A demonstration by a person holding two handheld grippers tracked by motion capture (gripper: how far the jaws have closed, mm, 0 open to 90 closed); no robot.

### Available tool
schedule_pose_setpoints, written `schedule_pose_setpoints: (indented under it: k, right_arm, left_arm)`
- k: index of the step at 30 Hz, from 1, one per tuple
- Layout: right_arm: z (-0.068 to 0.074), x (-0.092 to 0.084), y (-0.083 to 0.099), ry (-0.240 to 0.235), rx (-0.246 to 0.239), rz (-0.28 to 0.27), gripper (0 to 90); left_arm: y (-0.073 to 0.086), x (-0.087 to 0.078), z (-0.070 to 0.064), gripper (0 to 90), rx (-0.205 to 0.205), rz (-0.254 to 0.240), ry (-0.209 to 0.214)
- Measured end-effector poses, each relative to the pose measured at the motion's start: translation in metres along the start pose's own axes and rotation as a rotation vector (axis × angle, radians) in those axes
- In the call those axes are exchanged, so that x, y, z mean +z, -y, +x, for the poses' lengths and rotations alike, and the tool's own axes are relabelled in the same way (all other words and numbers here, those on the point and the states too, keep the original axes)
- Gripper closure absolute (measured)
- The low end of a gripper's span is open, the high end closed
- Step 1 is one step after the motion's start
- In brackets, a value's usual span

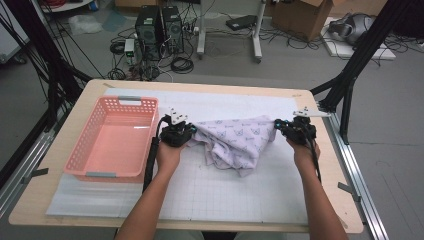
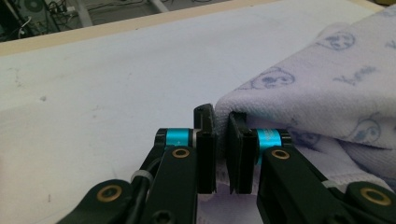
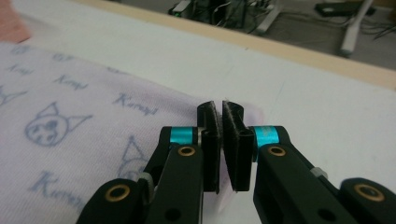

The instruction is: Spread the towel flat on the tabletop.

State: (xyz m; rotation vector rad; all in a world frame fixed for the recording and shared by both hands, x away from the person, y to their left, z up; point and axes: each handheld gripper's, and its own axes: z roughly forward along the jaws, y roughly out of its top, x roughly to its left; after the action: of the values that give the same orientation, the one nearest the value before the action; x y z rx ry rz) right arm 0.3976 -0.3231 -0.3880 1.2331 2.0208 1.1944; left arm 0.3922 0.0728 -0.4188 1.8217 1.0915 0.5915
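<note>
A pale lilac cloth (image 1: pixel 235 140) printed with small cartoon faces is stretched between my two grippers over the white mat, and its middle sags in folds onto the mat. My left gripper (image 1: pixel 192 129) is shut on the cloth's left corner. In the left gripper view that gripper (image 2: pixel 222 116) has a folded edge of the cloth (image 2: pixel 327 84) pinched between its pads. My right gripper (image 1: pixel 278 123) is shut on the right corner. The right gripper view shows this gripper (image 3: pixel 220 112) with its pads nearly together and a thin edge of the cloth (image 3: pixel 70 126) between them.
A pink plastic basket (image 1: pixel 82 145) with nothing in it stands at the left of the wooden table (image 1: pixel 60 150). A white gridded mat (image 1: pixel 240 190) covers the tabletop in front of the cloth. Black frame posts (image 1: pixel 350 70) stand at the table's right far corner.
</note>
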Motion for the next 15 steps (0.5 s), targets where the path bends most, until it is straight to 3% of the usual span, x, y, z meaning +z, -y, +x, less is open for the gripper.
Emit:
schedule_pose_setpoints:
  k: [4,8,10,13,15]
  right_arm:
    - [0.001,0.022,-0.009,0.052,0.012,0.01,85.8]
    - [0.0,0.029,-0.009,0.045,0.035,0.023,83.0]
    - [0.001,0.025,-0.008,0.027,0.044,0.015,75.2]
    - [0.0,0.008,-0.005,0.018,0.067,-0.038,66.8]
    - [-0.001,-0.007,-0.002,0.021,0.062,-0.058,65.7]
  left_arm:
    - [0.003,0.008,0.005,82.9,-0.016,0.007,-0.035]
    - [0.005,0.009,0.006,79.8,-0.031,0.011,-0.032]
    - [0.003,0.005,0.005,65.1,-0.069,0.017,-0.004]
    - [0.003,-0.004,0.0,48.4,-0.083,-0.007,0.031]
    - [0.002,-0.008,-0.003,44.4,-0.078,-0.003,0.054]
